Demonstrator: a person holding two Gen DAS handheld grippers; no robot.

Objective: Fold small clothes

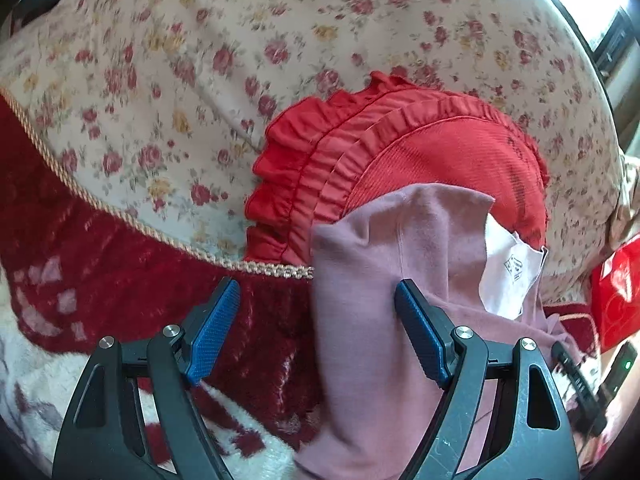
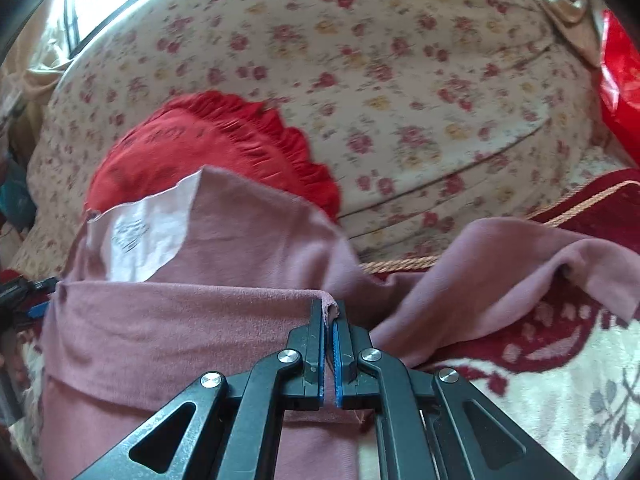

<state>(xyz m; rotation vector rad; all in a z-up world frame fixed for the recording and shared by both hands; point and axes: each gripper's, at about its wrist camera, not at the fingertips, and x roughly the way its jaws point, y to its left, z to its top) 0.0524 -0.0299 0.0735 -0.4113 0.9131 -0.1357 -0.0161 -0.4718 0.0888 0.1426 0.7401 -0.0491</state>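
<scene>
Right wrist view: right gripper [image 2: 329, 320] was pressed together on a folded edge of the pink garment [image 2: 168, 320], the fabric bunched between the blue pads. The garment lay spread over the red-and-white blanket [image 2: 560, 380], one part trailing toward the blanket's right side. A white label [image 2: 148, 236] showed at its far end, just against the red ruffled cushion [image 2: 216, 140]. The cushion rested on the floral bedding [image 2: 400, 80] beyond the blanket's corded edge [image 2: 400, 265]. A red bag [image 2: 620, 80] sat at the far right.

Left wrist view: left gripper [image 1: 316, 312] was spread wide, fingers apart, nothing between them. Its right pad [image 1: 420, 332] was in front of the pink garment [image 1: 360, 300]; contact unclear. The left pad hung over the blanket [image 1: 100, 248]. Cushion [image 1: 400, 152] and label [image 1: 508, 272] lay ahead of it.
</scene>
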